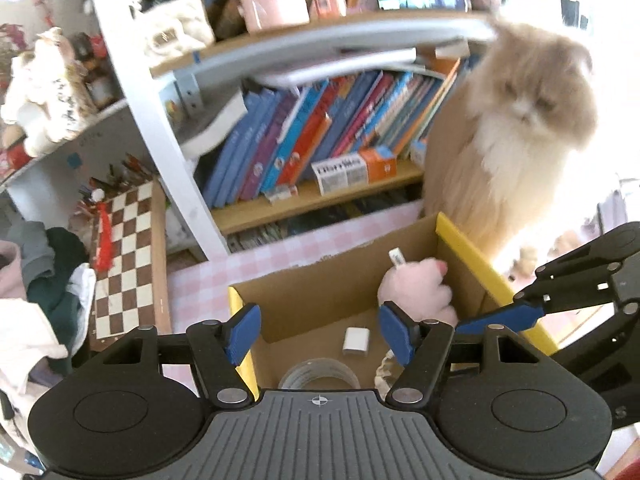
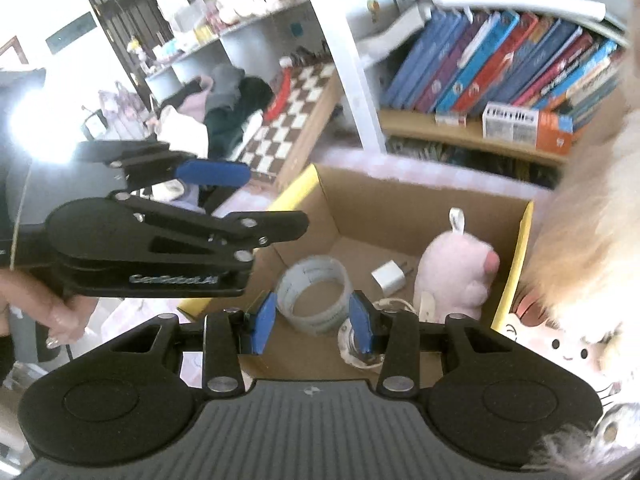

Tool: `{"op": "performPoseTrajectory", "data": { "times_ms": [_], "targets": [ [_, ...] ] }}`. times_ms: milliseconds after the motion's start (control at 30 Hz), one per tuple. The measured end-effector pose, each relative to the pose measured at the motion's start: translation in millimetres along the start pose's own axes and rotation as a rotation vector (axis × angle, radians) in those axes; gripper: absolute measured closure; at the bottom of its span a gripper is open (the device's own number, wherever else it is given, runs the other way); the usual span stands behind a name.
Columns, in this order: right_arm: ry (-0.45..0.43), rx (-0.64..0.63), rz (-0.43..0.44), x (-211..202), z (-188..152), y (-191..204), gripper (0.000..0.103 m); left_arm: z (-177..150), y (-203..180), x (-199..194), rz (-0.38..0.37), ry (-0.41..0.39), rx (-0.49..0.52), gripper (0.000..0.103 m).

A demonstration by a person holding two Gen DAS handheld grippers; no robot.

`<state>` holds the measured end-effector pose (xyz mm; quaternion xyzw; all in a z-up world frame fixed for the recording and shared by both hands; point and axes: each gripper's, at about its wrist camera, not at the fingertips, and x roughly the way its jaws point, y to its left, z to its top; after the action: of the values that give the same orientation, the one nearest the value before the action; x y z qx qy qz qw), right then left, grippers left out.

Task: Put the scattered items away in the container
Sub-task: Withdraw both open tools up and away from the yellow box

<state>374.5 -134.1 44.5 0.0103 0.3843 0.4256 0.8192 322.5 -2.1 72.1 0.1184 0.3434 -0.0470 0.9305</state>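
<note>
An open cardboard box with yellow flap edges stands on the pink checked cloth. Inside lie a pink plush toy, a white charger plug, a roll of clear tape and a coiled white cable. My left gripper is open and empty, above the box's near edge. My right gripper is open and empty, above the tape inside the box. Each gripper shows in the other's view, left gripper, right gripper.
A fluffy cream cat sits right beside the box's right wall. A bookshelf full of books stands behind. A chessboard and a pile of clothes lie at the left.
</note>
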Motion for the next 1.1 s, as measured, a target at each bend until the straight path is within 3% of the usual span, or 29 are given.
{"op": "performPoseTrajectory", "data": {
  "times_ms": [267, 567, 900, 1100],
  "targets": [
    [-0.089, -0.045, -0.066, -40, -22, 29, 0.056, -23, -2, -51, -0.018, -0.089, -0.046, 0.034],
    [-0.108, -0.006, -0.17, -69, -62, 61, 0.053, -68, 5, -90, -0.069, -0.112, -0.073, 0.034],
    [-0.112, 0.007, -0.315, -84, -118, 99, 0.044, -129, 8, -108, -0.115, -0.065, -0.099, 0.033],
    [-0.075, 0.045, -0.351, -76, -153, 111, 0.044, -164, 4, -112, -0.123, -0.022, -0.112, 0.033]
  ]
}}
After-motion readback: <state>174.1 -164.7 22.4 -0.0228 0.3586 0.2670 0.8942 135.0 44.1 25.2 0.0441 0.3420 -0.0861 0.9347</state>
